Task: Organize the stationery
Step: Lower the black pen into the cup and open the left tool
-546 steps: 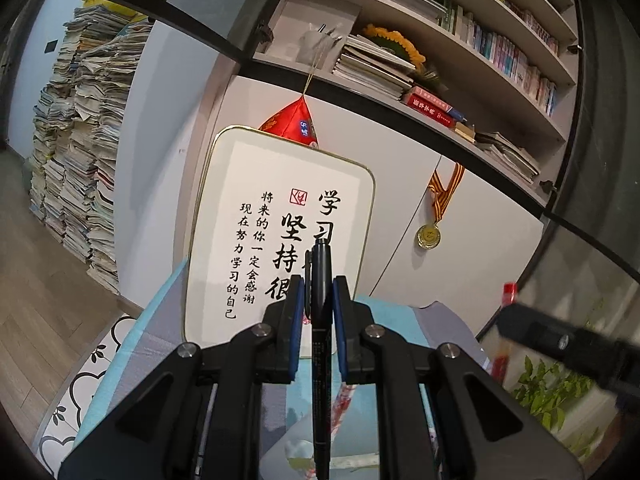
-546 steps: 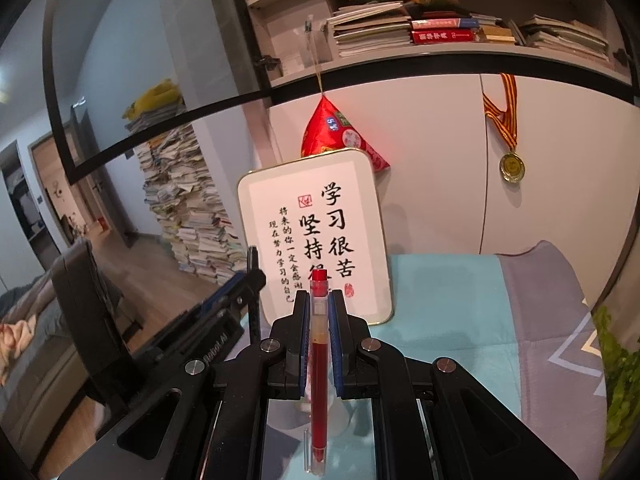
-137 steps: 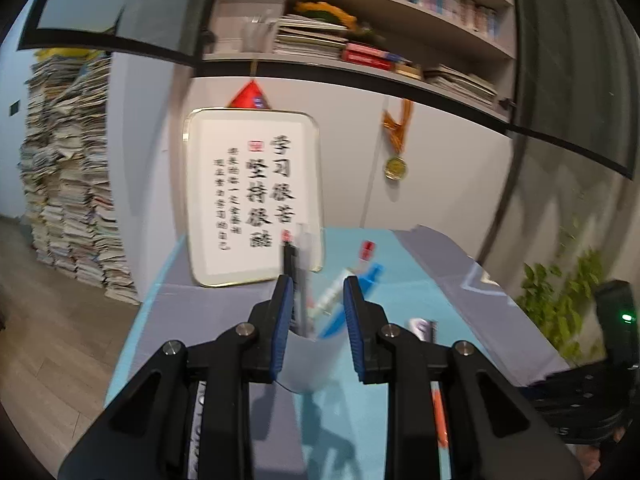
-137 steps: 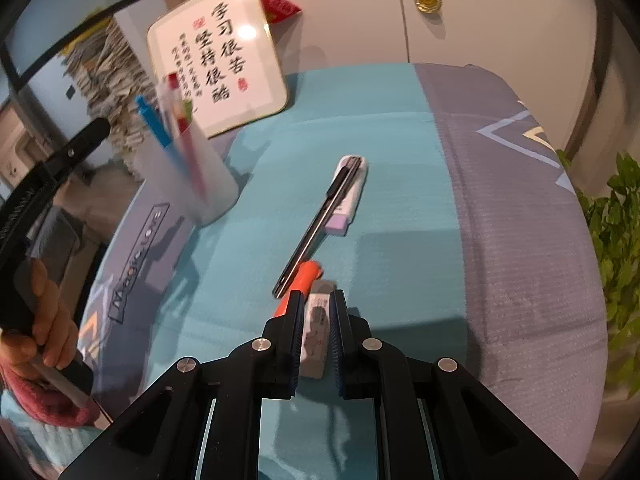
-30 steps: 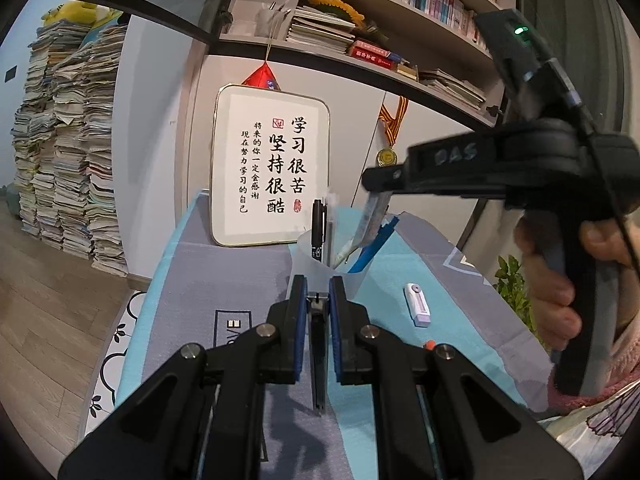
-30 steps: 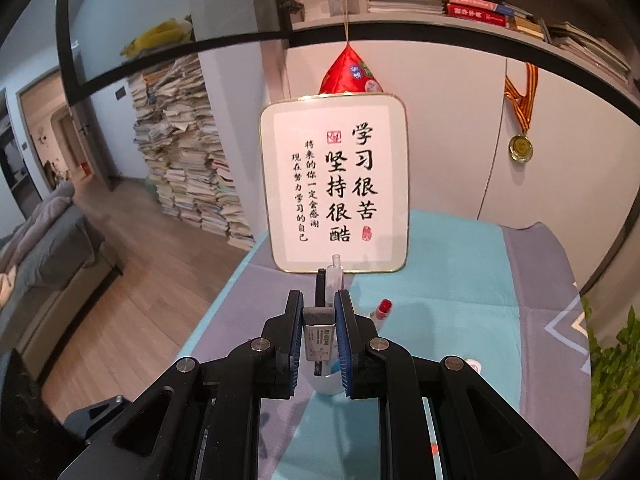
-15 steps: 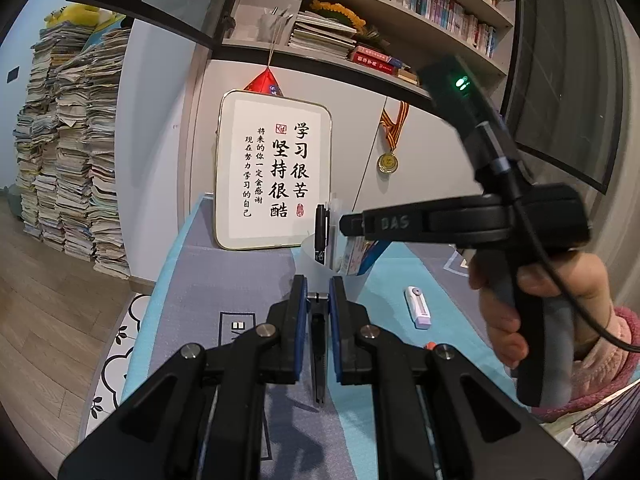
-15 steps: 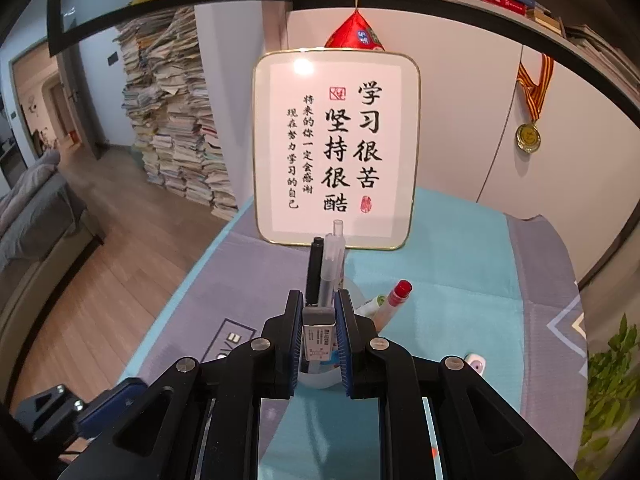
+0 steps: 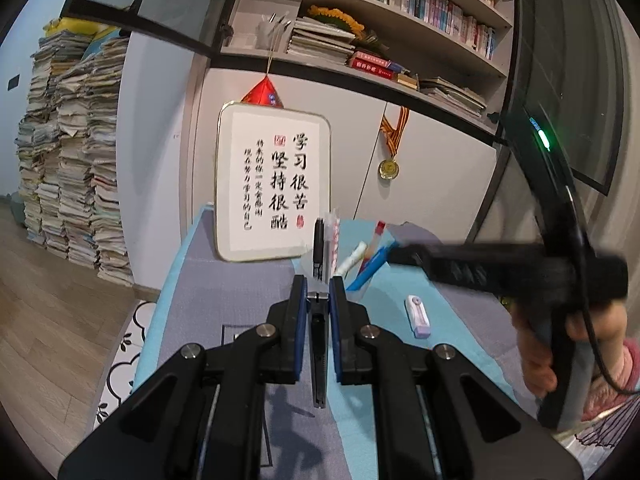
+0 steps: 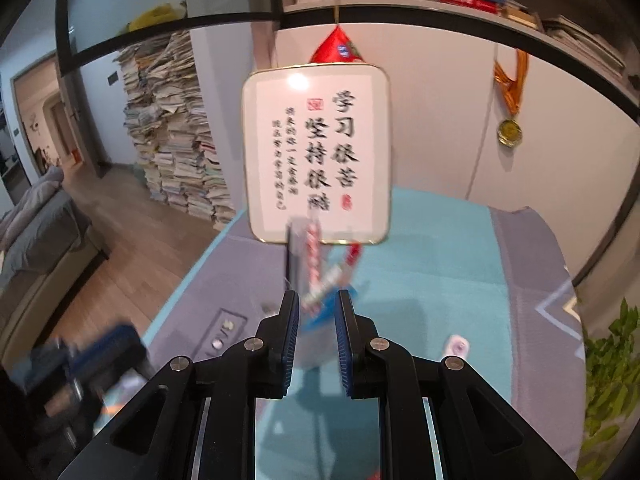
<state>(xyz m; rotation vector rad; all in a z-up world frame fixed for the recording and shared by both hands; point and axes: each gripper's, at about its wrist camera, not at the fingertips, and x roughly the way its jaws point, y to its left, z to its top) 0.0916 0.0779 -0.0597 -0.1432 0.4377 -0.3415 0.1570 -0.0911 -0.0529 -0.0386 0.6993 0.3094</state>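
Observation:
My left gripper (image 9: 319,286) is shut on a slim black pen (image 9: 319,352) that runs back between its fingers. Just beyond it stands a translucent pen cup (image 9: 305,262) holding black, white, red and blue pens. My right gripper (image 9: 396,255), held by a hand (image 9: 536,344), reaches in over the cup's right side. In the blurred right wrist view the right gripper (image 10: 319,300) is open with nothing between its pads. The cup (image 10: 312,344) and its pens (image 10: 312,256) show through the gap. A white and purple correction tape (image 9: 418,316) lies right of the cup.
A framed calligraphy board (image 9: 272,184) leans on the cabinet at the back of the table. A medal (image 9: 389,168) hangs on the cabinet door. The table's left edge drops to a wood floor with paper stacks (image 9: 68,184). A green plant (image 10: 612,368) stands on the right.
The right gripper has dropped lower and closer to the cup. The eraser it held between its pads is gone from view. The left gripper has kept still with its pen.

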